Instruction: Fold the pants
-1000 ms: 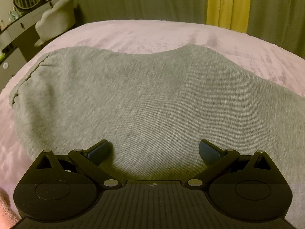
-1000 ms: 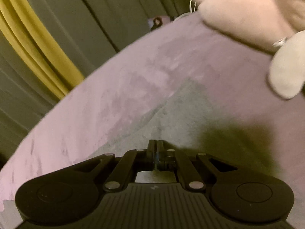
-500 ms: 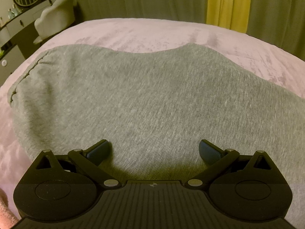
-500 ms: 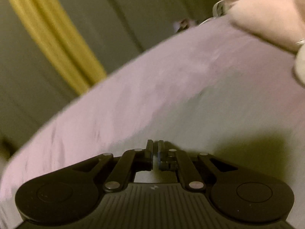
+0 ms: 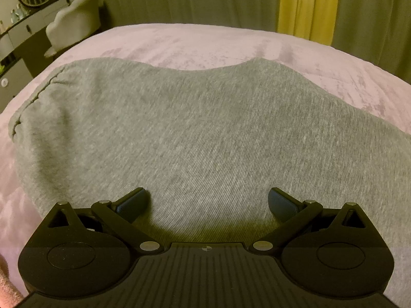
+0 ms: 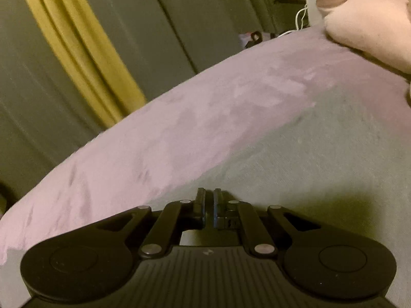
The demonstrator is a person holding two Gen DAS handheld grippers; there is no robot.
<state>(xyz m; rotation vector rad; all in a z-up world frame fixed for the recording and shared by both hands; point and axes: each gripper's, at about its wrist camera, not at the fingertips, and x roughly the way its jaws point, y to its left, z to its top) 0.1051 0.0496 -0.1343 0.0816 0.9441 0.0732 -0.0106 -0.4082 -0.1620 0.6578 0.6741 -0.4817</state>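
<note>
Heathered grey knit pants (image 5: 205, 128) on a mottled lilac plush bedcover (image 5: 195, 41); yellow curtain stripe (image 5: 305, 5) at one o'clock.

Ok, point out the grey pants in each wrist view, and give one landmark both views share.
Left wrist: grey pants fill the middle, ahead of the open left gripper.
Right wrist: pants cover the lower right, beyond the shut right gripper.
Shared landmark: the yellow curtain stripe.

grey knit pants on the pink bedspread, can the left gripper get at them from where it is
Probably yes. The left gripper hangs right over the grey knit pants with its jaws wide open, and nothing lies between the fingers and the cloth spread flat on the pink bedspread.
</note>
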